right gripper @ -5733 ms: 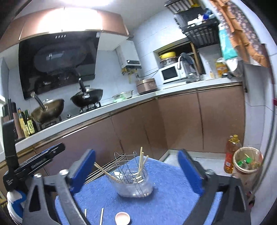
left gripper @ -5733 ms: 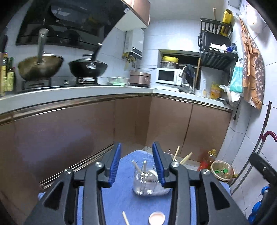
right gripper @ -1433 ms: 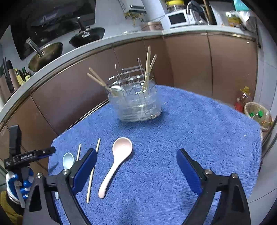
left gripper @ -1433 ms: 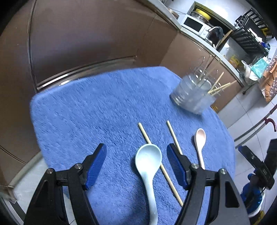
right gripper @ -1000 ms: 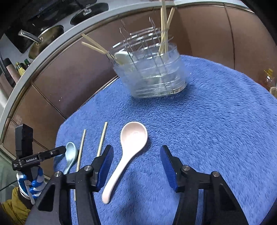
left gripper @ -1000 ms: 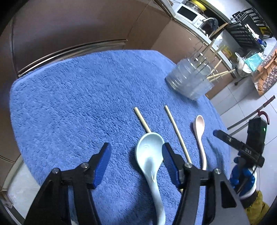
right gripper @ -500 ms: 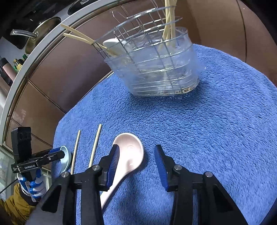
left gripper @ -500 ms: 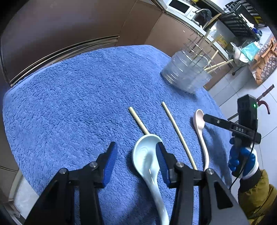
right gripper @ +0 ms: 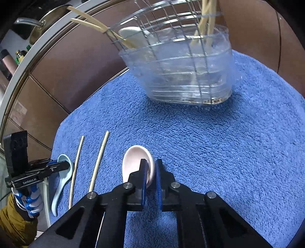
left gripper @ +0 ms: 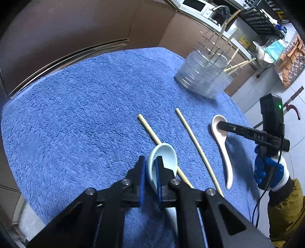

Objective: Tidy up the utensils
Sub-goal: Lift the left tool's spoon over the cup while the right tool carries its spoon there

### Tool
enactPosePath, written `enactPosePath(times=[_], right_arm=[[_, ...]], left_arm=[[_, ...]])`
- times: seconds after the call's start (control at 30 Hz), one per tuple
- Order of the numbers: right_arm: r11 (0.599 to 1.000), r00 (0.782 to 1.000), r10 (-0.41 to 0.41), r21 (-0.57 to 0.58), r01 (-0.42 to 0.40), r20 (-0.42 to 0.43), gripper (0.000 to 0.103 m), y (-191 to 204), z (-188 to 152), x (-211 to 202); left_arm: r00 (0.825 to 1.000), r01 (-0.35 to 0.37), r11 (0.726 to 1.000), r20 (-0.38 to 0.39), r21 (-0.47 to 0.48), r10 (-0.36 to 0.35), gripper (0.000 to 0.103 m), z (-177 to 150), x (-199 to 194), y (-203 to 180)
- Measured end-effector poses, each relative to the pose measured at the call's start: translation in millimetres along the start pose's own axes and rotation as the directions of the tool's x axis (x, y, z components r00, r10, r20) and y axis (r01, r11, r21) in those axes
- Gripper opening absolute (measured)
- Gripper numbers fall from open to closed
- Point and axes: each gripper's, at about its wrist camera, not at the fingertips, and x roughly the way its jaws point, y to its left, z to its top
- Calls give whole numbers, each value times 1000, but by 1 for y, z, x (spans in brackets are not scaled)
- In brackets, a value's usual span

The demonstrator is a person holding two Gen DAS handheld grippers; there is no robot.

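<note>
Both grippers are clamping spoons near the holder (right gripper: 177, 76): left gripper (left gripper: 151, 171) pinching the blue spoon (left gripper: 165, 158), right gripper (right gripper: 151, 169) the pink spoon (right gripper: 133, 160). 2 chopsticks (left gripper: 198, 148) are lying loose.

Both jaws have closed: left on blue spoon (left gripper: 165, 158), right on pink spoon (right gripper: 135, 162).

We see a blue towel (left gripper: 76, 106) spread near, brown cabinets (left gripper: 76, 28) beyond it, and a microwave (left gripper: 192, 6) far right.
</note>
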Motion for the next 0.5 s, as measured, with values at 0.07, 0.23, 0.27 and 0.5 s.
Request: enactPosePath(times=[0.07,0.23,0.27,0.5], right_arm=[[1000,1000,-7,-3,7,17,8,3,-2,-3],[1000,998,-27,-12,28,63,8,8,-7,-20],[999,997,-32,-13,33,71,8,8,-9,-25],[996,986,-87,-23,91,141,8,20,-24,-52]], left_arm=[[1000,-12,1000,8,-1,12,8,-1,-1,-1],[999,-31,999,28,-16,32,8,-4,-9,-2],[999,-33,999,38,-19,34,8,-5,-12,-2],[993,-45,999,108,0,45,8,-8,-38,-15]])
